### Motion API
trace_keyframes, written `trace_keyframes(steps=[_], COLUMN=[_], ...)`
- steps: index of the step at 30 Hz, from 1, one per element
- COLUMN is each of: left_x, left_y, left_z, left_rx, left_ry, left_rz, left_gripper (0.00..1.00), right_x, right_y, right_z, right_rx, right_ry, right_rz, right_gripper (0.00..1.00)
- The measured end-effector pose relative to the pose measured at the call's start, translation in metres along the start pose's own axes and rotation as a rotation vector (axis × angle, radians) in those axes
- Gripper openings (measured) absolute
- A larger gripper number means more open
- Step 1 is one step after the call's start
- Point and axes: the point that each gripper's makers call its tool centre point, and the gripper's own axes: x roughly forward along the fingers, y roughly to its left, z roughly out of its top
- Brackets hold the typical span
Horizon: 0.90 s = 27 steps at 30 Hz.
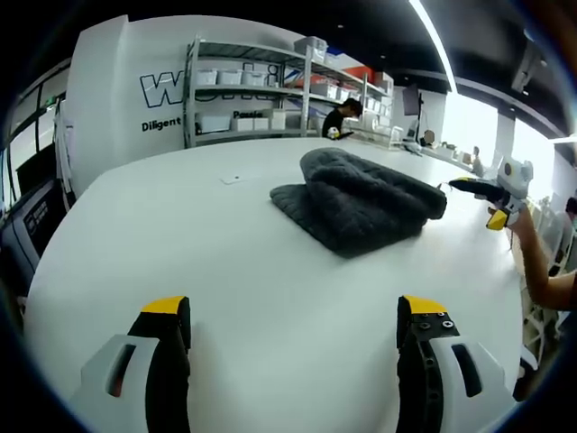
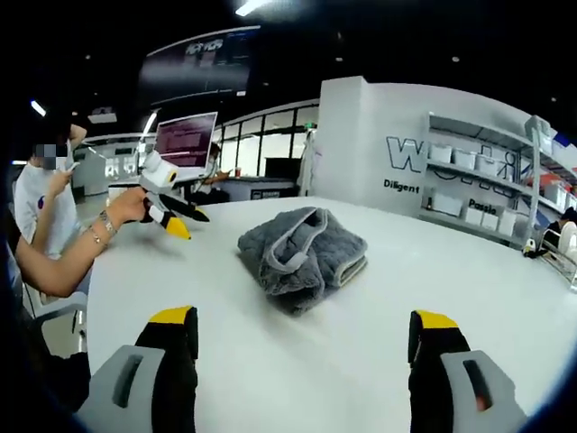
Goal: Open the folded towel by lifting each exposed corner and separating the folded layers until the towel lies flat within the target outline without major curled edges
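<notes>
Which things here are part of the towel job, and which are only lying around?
Job:
towel, still folded on the table
left claw, open
right claw, open

Lying about:
shelves with bins
small scrap on the table
screen
people in the background

Bright, even indoor light from ceiling strips; right gripper view's ceiling is dark. Window in left gripper view blown out. White table has soft glare; towel casts only a faint shadow. Heavy fisheye bending at the edges, shelves curved. Focus decent, far background soft.
</notes>
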Motion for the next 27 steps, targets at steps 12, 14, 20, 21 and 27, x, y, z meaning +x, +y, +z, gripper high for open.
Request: trace_keyframes(steps=[12, 14, 20, 21, 27], left_x=[-0.008, -0.006, 0.005, 0.009, 0.026], left_y=[-0.025, -0.024, -0.031, -0.033, -0.041], left_z=[0.023, 0.028, 0.043, 0.044, 0.056], left_rx=[0.027, 0.052, 0.047, 0.052, 0.084], left_ry=[-0.084, -0.084, -0.118, -0.112, -0.101], left_rz=[-0.069, -0.051, -0.075, -0.086, -0.083], left_gripper=[0.94, 0.94, 0.9, 0.88, 0.87], right_x=[0.0, -0.001, -0.008, -0.008, -0.009], right_y=[0.01, 0.011, 0.016, 0.016, 0.022], right_z=[-0.008, -0.006, 0.001, 0.002, -0.001], right_rx=[-0.014, -0.026, -0.047, -0.048, -0.063], right_ry=[0.047, 0.044, 0.024, 0.022, 0.032], right_rz=[0.06, 0.061, 0.079, 0.081, 0.101], right_gripper=[0.99, 0.99, 0.99, 0.99, 0.99])
